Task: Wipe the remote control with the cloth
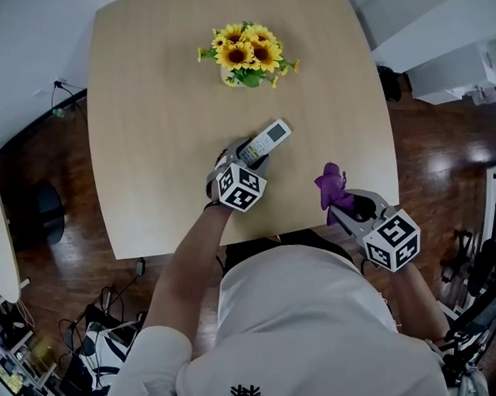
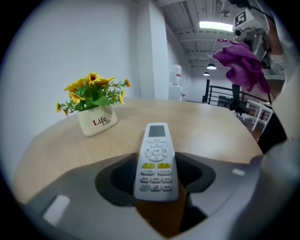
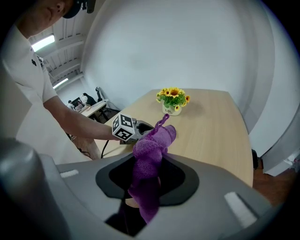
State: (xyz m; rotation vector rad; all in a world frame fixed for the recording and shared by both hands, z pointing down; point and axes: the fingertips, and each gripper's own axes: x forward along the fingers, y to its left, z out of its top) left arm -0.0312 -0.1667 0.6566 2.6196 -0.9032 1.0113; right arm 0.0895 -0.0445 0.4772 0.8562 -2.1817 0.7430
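White plastic remote control (image 1: 264, 142), slim, with grey and yellow buttons, lies at the centre of the head view. Its screen end points to the upper right over the pale wooden surface (image 1: 153, 125). A fuzzy purple cloth (image 1: 330, 185) stands bunched to its right, near the surface's lower right edge and not touching the remote.

To wipe well, we judge the remote should stay steady with its buttons up. The cloth's loose bunch should come across and stroke along its length, pressing lightly so the remote does not twist out of the grip.

Our left tongs (image 1: 246, 156) are narrow, clamped on the remote's near end. We cannot tell whether its far end rests on the surface. Our right tongs (image 1: 351, 206) are pinched shut on the cloth's lower part. A white pot of yellow sunflowers (image 1: 246, 55) stands at the upper middle, well apart.
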